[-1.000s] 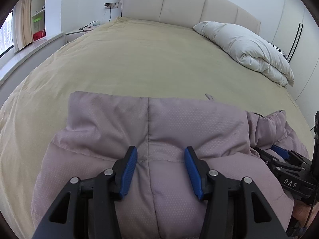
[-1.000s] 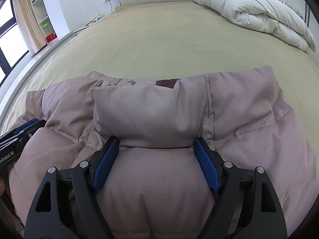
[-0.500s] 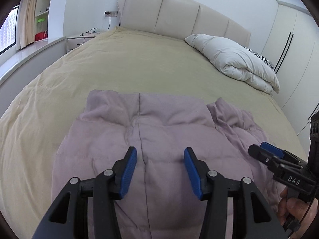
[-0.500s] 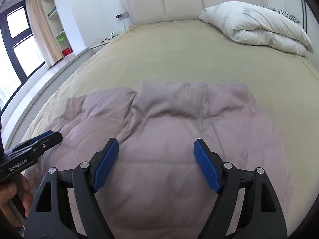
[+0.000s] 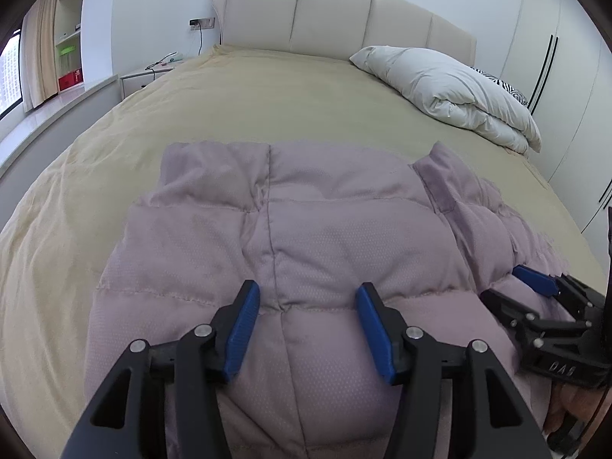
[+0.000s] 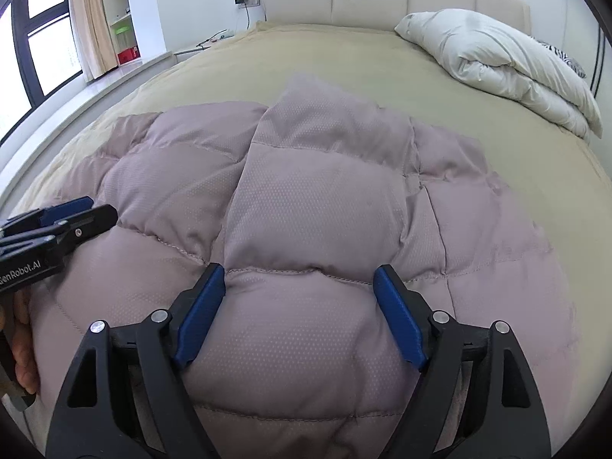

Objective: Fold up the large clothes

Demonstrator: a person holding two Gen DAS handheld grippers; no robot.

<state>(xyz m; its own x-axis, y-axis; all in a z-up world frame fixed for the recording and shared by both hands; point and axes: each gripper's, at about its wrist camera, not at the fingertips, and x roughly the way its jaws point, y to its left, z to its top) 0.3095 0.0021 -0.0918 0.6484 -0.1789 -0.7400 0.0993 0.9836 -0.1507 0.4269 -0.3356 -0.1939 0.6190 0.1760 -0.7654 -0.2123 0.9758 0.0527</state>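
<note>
A mauve quilted jacket [image 5: 306, 237] lies spread on the bed [image 5: 267, 91], directly ahead of and beneath both claws. The left claw [image 5: 308, 331] is open, its blue pads [image 5: 243, 329] wide apart with a puffy panel of the jacket bulging up between them; whether the pads press the fabric cannot be told. A stitched seam of the jacket runs straight away from this claw toward the far hem. To its right, low at the edge of the view, the right claw [image 5: 535, 287] lies against the jacket's crumpled side.

In the right wrist view the right claw [image 6: 298, 313] is also open, spread wider than the left one, with a padded section of the jacket [image 6: 325, 210] filling the gap between its fingers. Ahead of it a folded flap of the jacket rises to a soft peak. The left claw [image 6: 65, 214] shows at its left, resting on the jacket.

Beyond the jacket, far ahead and to the right of both claws, a folded white duvet [image 5: 451, 91] sits by the headboard [image 5: 325, 11]. A nightstand [image 5: 145, 76] stands far ahead to the left.
</note>
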